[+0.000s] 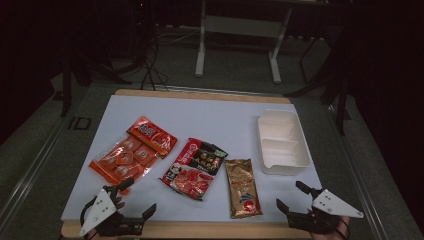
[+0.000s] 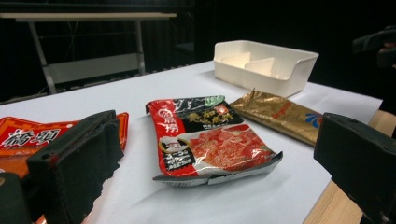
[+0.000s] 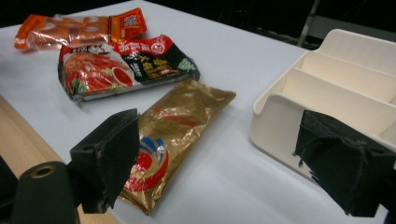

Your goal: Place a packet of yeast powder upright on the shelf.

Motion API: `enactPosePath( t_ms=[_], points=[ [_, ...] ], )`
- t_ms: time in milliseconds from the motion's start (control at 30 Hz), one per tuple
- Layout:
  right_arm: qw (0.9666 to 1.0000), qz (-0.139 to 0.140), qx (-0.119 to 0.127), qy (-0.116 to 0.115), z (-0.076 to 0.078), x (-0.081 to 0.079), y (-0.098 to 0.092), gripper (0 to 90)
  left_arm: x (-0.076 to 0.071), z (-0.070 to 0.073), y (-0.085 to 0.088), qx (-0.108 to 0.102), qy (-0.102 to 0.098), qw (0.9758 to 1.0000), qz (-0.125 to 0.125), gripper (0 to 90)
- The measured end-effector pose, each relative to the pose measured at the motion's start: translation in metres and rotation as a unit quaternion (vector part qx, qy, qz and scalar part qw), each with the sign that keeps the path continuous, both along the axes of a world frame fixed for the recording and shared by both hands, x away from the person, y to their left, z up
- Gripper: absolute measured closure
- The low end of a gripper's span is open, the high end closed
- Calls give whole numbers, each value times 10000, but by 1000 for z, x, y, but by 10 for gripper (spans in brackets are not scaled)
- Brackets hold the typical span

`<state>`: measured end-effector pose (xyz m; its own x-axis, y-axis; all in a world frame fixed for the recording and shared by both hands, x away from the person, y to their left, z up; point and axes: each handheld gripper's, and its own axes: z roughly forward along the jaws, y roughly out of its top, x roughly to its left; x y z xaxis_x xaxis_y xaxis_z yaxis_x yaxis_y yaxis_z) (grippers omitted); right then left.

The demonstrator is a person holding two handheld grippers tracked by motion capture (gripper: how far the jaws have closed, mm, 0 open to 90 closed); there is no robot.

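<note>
Hovering at the bench's (image 1: 210,107) near edge, both tongs gape wide, empty. Left tongs (image 2: 215,163) face the red-and-black packet (image 2: 210,140), short of the white tray (image 2: 264,65). Right tongs (image 3: 233,163) straddle the gold packet (image 3: 173,135) beside the tray; best pinch its near end squarely.

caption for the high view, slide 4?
Both open grippers, left gripper and right gripper, wait at the table's near edge before three snack packets and a white tray.
</note>
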<state>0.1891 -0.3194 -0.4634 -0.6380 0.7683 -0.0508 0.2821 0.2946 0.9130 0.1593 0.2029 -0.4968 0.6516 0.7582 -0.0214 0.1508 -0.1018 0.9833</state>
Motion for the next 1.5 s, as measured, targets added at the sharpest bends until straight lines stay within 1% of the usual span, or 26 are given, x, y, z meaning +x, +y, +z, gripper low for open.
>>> enactPosePath(
  t_ms=[67, 200, 333, 400, 533, 567, 633, 700, 767, 933, 1100, 1133, 1200, 1333, 1400, 1500],
  points=[
    [10000, 0, -44, 14, 0, 1, 0, 135, 1, -1, 0, -23, 43, 10000, 10, 11],
    [10000, 54, -68, 26, 1, 1, 0, 136, 0, -1, -1, -9, 41, 10000, 16, 11],
    [9999, 30, -113, -65, 3, 1, 1, 137, -1, -1, -2, -10, 53, 10000, -35, 11],
    [9995, -60, -260, -143, 8, 0, 3, 137, 0, -1, -3, -7, 73, 10000, -53, 11],
    [9998, -120, -161, -16, 16, 1, 5, 134, 0, -2, -5, -32, 84, 9999, -81, 11],
    [9998, -138, -131, -19, 19, 1, 6, 138, 0, -2, -6, -16, 86, 9999, -91, 11],
    [9999, -118, -119, 36, 24, 3, 7, 151, -1, -2, -7, 24, 91, 9999, -111, 11],
    [9999, -84, -123, 34, 28, 6, 10, 151, -2, -2, -7, 36, 90, 9999, -114, 11],
    [9999, -78, -101, 80, 31, 10, 12, 146, -1, -2, -7, 28, 103, 9999, -126, 11],
    [9996, 47, -61, 257, 35, 22, 21, 130, 0, -2, -6, 15, 127, 9999, -112, 12],
    [9995, 227, -115, 184, 38, 32, 31, 130, -1, -2, -7, 24, 128, 9998, -124, 11],
    [9994, 242, -185, 144, 38, 34, 34, 131, -1, -2, -7, 30, 131, 9998, -122, 11],
    [9991, 294, -268, 138, 38, 37, 40, 131, -1, -3, -7, 25, 162, 9997, -153, 11],
    [9986, 440, -287, 100, 37, 45, 49, 135, -1, -2, -7, 41, 158, 9998, -144, 11],
    [9981, 530, -277, 159, 37, 49, 53, 136, 0, -3, -6, 17, 166, 9998, -133, 11],
    [9978, 554, -262, 260, 35, 55, 59, 134, 0, -3, -6, 16, 178, 9997, -138, 11]
  ],
)
